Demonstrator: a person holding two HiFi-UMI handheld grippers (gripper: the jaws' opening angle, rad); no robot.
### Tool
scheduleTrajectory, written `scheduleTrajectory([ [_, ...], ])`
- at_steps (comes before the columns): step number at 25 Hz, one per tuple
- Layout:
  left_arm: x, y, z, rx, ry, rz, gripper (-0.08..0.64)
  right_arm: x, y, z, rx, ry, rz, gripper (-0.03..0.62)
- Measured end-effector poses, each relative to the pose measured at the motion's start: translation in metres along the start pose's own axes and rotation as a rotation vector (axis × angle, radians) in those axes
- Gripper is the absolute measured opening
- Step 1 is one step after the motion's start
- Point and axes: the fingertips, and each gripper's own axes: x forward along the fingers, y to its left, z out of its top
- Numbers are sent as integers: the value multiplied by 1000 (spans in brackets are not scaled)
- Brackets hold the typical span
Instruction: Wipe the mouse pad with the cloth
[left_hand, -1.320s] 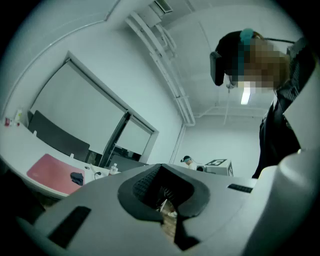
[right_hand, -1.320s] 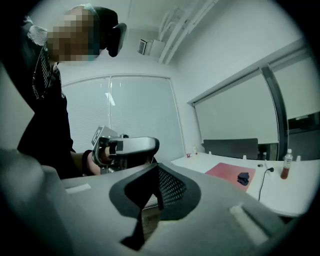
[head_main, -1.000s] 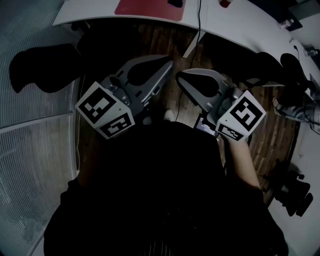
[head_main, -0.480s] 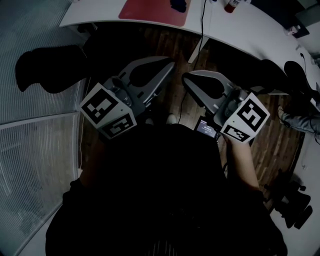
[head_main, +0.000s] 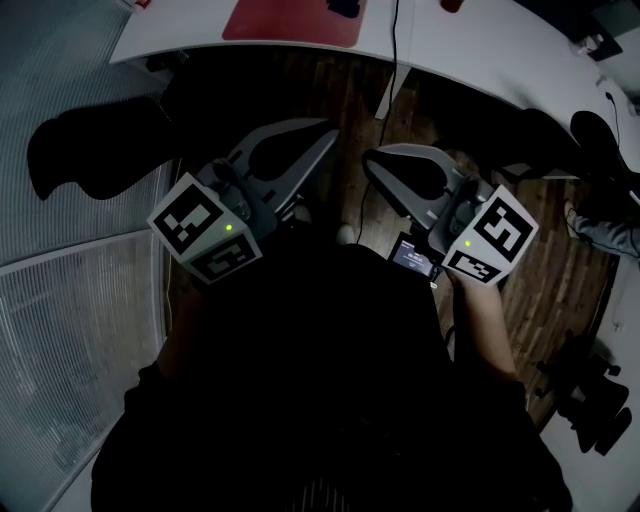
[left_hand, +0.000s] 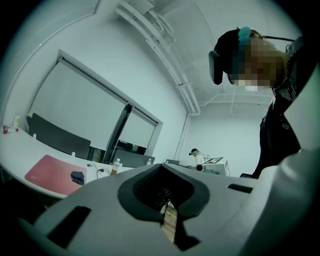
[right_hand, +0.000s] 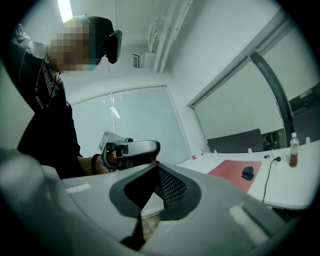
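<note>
1. Both grippers have shifted only slightly vs 1 s ago. Left gripper (head_main: 325, 135) & right gripper (head_main: 372, 165) are held level above the floor, short of the desk (head_main: 480, 50).
2. Jaws of both are together, w/ nothing between.
3. Red mouse pad (head_main: 285, 22) is on the desk ahead, w/ the dark cloth (head_main: 345, 7) lying on it.
4. Step: prob. still the approach. Next: reach the desk, open one gripper, take the cloth.

A dark crumpled cloth (right_hand: 248, 173) lies on the red mouse pad (right_hand: 227, 175).
</note>
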Motion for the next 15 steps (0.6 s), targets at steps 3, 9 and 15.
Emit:
scheduleTrajectory([
  [3,2,13,-6,-3,37,5,8,3,-17,-10,48,6,-25,3],
  [9,21,55,-3,8,58,-39,8,29,-50,2,21,28,-78,3],
  [15,53,90,25,71,88,-137,6,57,-91,29,11,32,-150,3],
])
